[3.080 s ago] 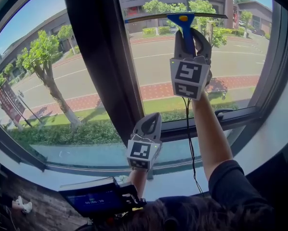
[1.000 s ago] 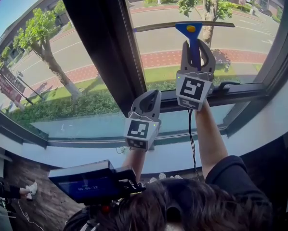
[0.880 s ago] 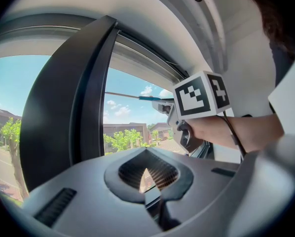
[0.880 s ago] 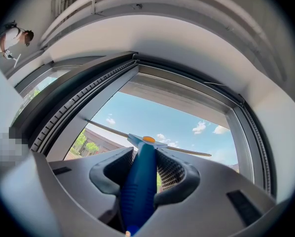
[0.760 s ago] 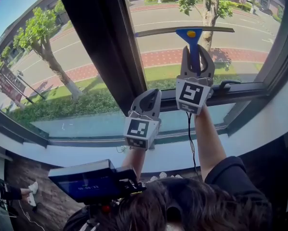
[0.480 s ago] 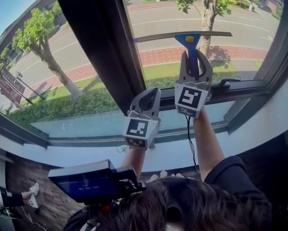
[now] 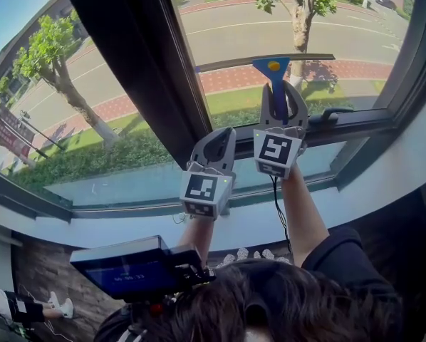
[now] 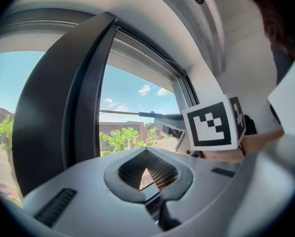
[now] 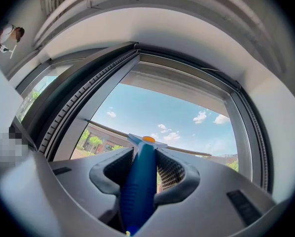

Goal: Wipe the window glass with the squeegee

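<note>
**Sunlit street beyond the pane, squeegee low on the glass**

Outside lies a road with trees and red paving, seen from the head view through a large clear window glass (image 7: 355, 34). A thick dark frame post (image 7: 127, 55) splits it from the pane to its left. The blue-handled squeegee with a long thin blade (image 7: 271, 68) lies on the right-hand pane, its blade level across the lower part of the glass, well above the black bottom rail (image 7: 355, 123). The right gripper (image 7: 276, 95) holds it from below, handle upright, which looks meant to keep the blade flat on the glass for a downward pull. The left gripper (image 7: 220, 140) hangs lower, in front of the post's foot and near the white sill (image 7: 384, 177). It takes no part in the wipe.

From the left gripper view, its two grey jaws meet at the tips with nothing between them. Only a sliver of daylight shows through the ribbed hollow. The blade and the right gripper's marker cube sit to its upper right.

From the right gripper view, the ribbed pads clamp the blue handle on both sides. The handle runs up the middle to an orange button, and the blade stretches across the sky beyond. The stroke looks close to finishing this pane.
</note>
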`<state>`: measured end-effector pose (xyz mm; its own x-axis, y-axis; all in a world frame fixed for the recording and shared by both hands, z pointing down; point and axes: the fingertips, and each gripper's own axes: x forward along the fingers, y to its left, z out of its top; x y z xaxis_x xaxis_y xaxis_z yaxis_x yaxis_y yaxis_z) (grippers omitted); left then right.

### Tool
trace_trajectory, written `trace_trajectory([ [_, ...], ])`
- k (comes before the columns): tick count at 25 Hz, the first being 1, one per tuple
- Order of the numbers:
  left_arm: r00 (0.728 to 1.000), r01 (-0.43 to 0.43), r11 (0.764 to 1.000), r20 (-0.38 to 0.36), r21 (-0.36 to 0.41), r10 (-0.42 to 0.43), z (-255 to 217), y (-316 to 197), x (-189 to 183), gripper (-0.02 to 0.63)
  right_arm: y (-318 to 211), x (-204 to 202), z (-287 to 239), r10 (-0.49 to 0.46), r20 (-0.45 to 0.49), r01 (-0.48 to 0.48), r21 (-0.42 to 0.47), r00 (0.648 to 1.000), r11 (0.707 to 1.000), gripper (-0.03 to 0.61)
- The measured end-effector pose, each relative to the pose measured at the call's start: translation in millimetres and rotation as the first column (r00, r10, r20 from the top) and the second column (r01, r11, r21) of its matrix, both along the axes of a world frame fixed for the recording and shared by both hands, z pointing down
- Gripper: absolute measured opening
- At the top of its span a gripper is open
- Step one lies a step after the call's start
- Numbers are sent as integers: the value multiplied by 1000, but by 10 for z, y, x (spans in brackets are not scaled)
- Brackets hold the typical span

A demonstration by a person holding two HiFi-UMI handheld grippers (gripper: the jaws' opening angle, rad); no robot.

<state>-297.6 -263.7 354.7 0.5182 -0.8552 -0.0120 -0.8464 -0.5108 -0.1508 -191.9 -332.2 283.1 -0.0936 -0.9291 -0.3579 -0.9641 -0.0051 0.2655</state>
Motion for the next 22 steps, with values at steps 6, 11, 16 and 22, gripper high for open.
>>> trace_trajectory([
  [6,999,-20,1000,28,8,19,106,-27,1,1,24,-6,183,3,-33,-4,-37,999,999,141],
  [11,999,-26,1000,31,0,26,141,-15,12,1,51,-13,316,2,-26,-3,-58,1000,998,141],
  [16,999,-28,1000,41,2,28,140,-24,32,0,65,5,428,1,-31,-3,-68,1000,998,142],
  [22,999,-21,1000,35,-10,21,160,-38,16,0,81,1,619,0,-64,-7,-96,998,995,143],
])
